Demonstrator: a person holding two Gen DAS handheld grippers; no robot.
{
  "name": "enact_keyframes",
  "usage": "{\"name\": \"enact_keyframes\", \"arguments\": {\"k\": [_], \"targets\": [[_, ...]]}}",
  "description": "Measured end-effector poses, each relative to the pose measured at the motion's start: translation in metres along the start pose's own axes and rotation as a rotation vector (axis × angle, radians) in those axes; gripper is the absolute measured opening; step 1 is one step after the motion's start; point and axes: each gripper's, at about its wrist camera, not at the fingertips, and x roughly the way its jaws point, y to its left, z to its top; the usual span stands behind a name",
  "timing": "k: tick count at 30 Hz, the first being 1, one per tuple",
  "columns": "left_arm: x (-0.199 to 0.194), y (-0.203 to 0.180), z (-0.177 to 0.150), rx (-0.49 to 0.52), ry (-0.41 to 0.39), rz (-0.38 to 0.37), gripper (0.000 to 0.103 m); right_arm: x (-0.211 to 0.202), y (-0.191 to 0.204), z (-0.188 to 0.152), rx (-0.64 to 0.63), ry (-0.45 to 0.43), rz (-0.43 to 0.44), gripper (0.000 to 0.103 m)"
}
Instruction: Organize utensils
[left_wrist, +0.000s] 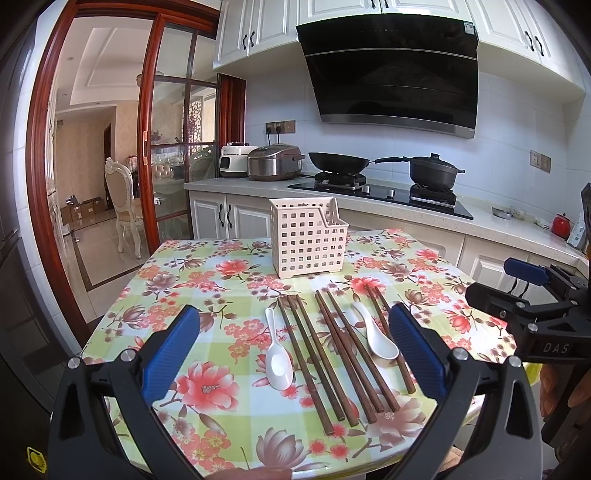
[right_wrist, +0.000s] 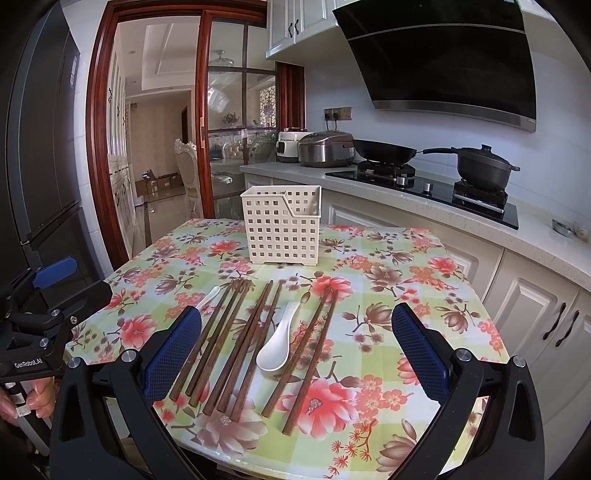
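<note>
Your left gripper and right gripper both gape wide, holding nothing. Chopsticks and two white spoons lie between your fingers; the utensil basket stands beyond.

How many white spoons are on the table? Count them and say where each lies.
2. One white spoon lies left of all the chopsticks. The other spoon lies between the middle chopsticks and the rightmost pair. None shows in the basket, though its inside is mostly hidden.
</note>
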Motion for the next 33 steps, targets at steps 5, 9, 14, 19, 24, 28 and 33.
{"name": "enact_keyframes", "arguments": {"k": [5,9,14,19,24,28,33], "targets": [[0.000,0.000,0.001,0.003,-0.001,0.000,0.099,-0.001,0.003,-0.002,-0.002,0.002,0.001,0.097],[-0.001,-0.002,0.001,0.007,0.000,-0.001,0.099,-0.002,0.004,-0.003,0.006,0.000,0.000,0.097],[0.000,-0.002,0.002,0.008,0.004,-0.003,0.099,-0.001,-0.001,0.002,0.021,0.003,0.000,0.097],[0.001,-0.002,0.003,0.008,0.008,-0.003,0.099,-0.001,-0.001,0.002,0.024,0.007,-0.001,0.097],[0.003,-0.002,0.003,-0.003,0.018,-0.005,0.099,0.004,-0.007,0.000,0.029,0.018,0.000,0.097],[0.007,0.001,0.003,-0.010,0.032,-0.003,0.099,0.009,-0.010,0.000,0.022,0.027,-0.015,0.097],[0.023,0.006,0.000,-0.014,0.092,-0.006,0.099,0.028,-0.021,0.000,0.046,0.059,-0.022,0.097]]}}
